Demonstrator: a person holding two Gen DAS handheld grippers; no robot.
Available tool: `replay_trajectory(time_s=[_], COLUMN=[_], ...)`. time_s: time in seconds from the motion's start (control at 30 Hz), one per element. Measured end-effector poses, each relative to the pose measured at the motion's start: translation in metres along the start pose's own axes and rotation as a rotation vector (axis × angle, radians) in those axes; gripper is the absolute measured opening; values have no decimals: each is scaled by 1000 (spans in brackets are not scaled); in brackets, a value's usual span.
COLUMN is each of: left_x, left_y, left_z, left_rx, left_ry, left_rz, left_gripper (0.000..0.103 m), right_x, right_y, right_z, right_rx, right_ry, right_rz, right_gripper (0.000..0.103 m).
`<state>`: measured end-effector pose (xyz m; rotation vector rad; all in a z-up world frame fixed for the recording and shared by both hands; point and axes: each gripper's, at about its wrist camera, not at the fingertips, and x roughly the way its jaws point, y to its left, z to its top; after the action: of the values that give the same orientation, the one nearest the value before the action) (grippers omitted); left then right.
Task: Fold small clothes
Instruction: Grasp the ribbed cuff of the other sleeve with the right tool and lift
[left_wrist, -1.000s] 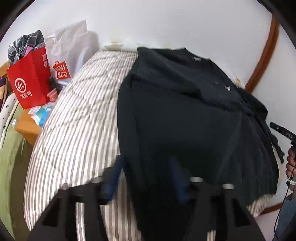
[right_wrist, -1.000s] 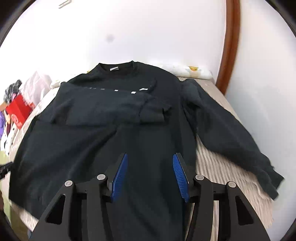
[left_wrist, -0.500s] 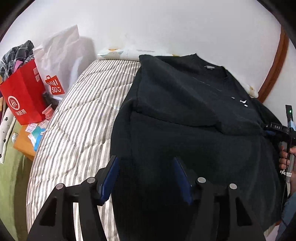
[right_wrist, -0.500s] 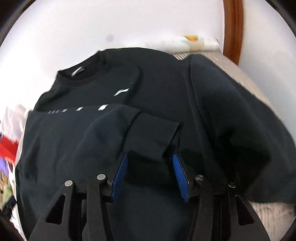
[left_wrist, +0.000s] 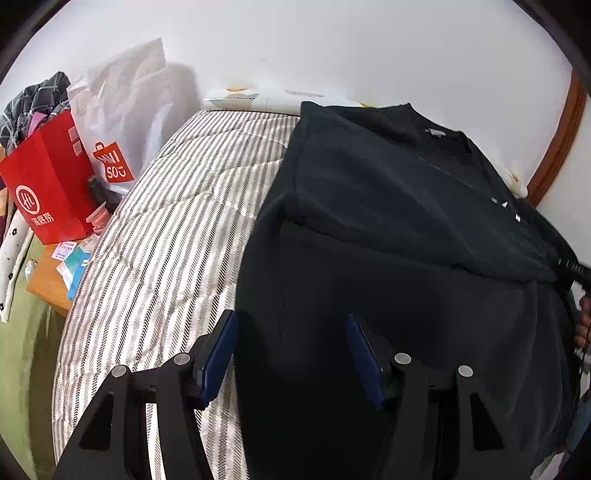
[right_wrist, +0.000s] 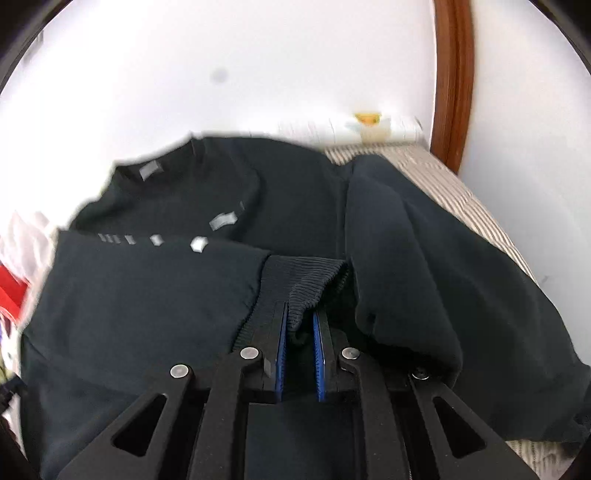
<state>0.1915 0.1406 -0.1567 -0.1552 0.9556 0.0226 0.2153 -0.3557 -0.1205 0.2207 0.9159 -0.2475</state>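
Observation:
A black sweatshirt lies flat on the striped bed, one sleeve folded across its chest. In the right wrist view that sleeve's ribbed cuff is bunched between the blue pads of my right gripper, whose jaws are closing and pinch it. The other sleeve lies spread to the right. My left gripper hangs open above the sweatshirt's lower left side, one finger over the bed cover and one over the cloth, with nothing held. The right gripper's tip and a hand show at the left wrist view's far right edge.
The striped bed cover lies bare left of the sweatshirt. Beside the bed a wooden side table holds a red paper bag and a white shopping bag. A white wall stands behind and a brown door frame at the right.
My right gripper came forward and down to the folded sleeve's cuff, and its jaws narrowed onto it. My left gripper shifted sideways along the sweatshirt's left edge and stayed open.

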Motion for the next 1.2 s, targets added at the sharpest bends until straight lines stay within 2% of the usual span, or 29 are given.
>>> replay_trajectory(time_s=[0.1,0.17,0.23,0.37,0.57,0.67,0.73,0.87,0.97,1.07,1.13,1.17,1.2], left_x=[0,1,3,8,23,28,32,45,52,56,57,56,54], left_y=[5,8,13,15,20,22,22,15,18,22,26,28,29], left_z=[5,9,14,26,39,40,43,51,57,59,60,60,60], left_rx=[-4,-9,-24,-21,-27,-26,-22,29,20,11,-8,-16,-18], left_ry=[-3,-7,-4,-13,-9,-13,-13,-20,-38,-37,-25,-22,-26], left_rz=[23,36,31,60,79,70,54,53,43,4,-54,-77,-82], left_gripper=[58,58,58,58,57,51,51,44,42,31,14,11,9], right_x=[2,-6,-19,-38,-17,10,30,72,100,127,140,147,151], right_y=[12,23,42,84,188,250,284,345,378,404,418,424,432], right_z=[-2,-1,6,23,51,56,60,67,74,86,91,94,96], right_rx=[-37,-72,-121,-211,-328,-402,-441,-507,-523,-511,-502,-498,-497], right_ry=[54,37,6,-52,-73,-43,-9,52,79,102,121,129,134], right_rz=[-60,-93,-116,-88,118,226,302,388,435,483,512,521,528], right_gripper=[16,20,36,41,42,42,42,42,42,42,42,40,32])
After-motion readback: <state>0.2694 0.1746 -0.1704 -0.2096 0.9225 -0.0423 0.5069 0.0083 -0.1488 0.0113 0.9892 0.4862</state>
